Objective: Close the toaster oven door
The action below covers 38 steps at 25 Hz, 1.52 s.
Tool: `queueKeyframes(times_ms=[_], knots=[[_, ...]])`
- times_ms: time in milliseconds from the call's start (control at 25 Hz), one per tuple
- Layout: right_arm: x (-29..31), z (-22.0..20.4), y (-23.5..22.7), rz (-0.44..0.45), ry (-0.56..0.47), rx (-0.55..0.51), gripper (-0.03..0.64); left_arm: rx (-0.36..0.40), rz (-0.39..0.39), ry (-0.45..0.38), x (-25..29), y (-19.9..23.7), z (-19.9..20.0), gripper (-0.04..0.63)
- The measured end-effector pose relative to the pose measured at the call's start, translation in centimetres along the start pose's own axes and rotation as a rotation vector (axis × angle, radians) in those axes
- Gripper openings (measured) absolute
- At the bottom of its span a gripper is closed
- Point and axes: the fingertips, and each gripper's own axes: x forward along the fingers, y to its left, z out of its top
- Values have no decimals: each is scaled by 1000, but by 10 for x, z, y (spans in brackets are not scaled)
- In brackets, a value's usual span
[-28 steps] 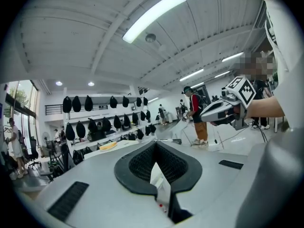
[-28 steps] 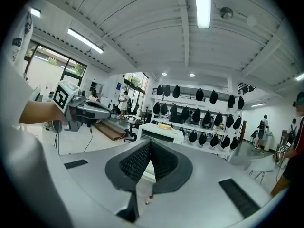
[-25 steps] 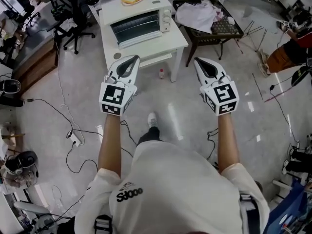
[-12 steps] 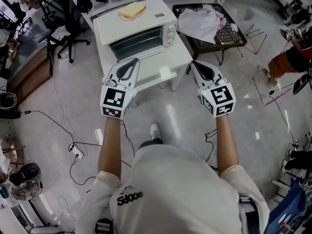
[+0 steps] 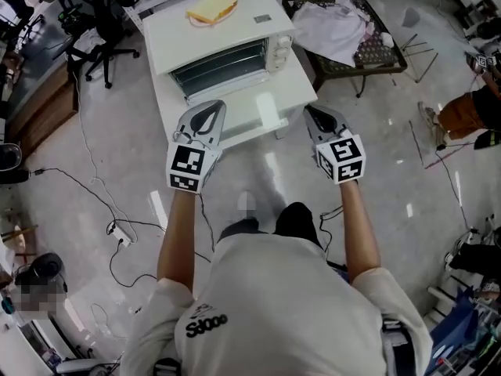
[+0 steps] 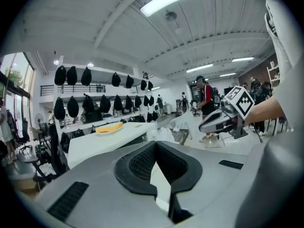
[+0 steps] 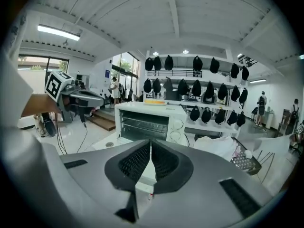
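Though unseen past left tongs (image 6: pixel 155 145) — toaster oven (image 7: pixel 176 123) rack (image 7: pixel 141 124) before right tongs (image 7: pixel 150 142); both pairs together.

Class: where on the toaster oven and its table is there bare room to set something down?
Bare: the toaster oven top right of the bread, and the table strip beside the knobs. Crowded: the open door fills the table's front; cloths cover the wire stand.
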Motion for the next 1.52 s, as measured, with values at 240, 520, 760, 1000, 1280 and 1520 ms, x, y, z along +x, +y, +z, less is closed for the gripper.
queueKeyframes(times_ms=[240,520,760,1000,1280,1520], knots=[[43,-69,4,121,120,4,16,-91,69,81,23,-1,-51,18],[74,-160,17,268,284,3,153,-174,105,181,36,-35,-103,18],[105,-232,25,275,383,51,164,-201,121,237,31,-54,-149,18],[129,-273,34,269,410,113,164,-245,158,284,12,-57,-184,18],[147,-275,40,234,309,202,164,-262,153,292,2,-60,-202,18],[147,-270,36,177,296,217,163,-260,141,278,-8,-60,-196,18]])
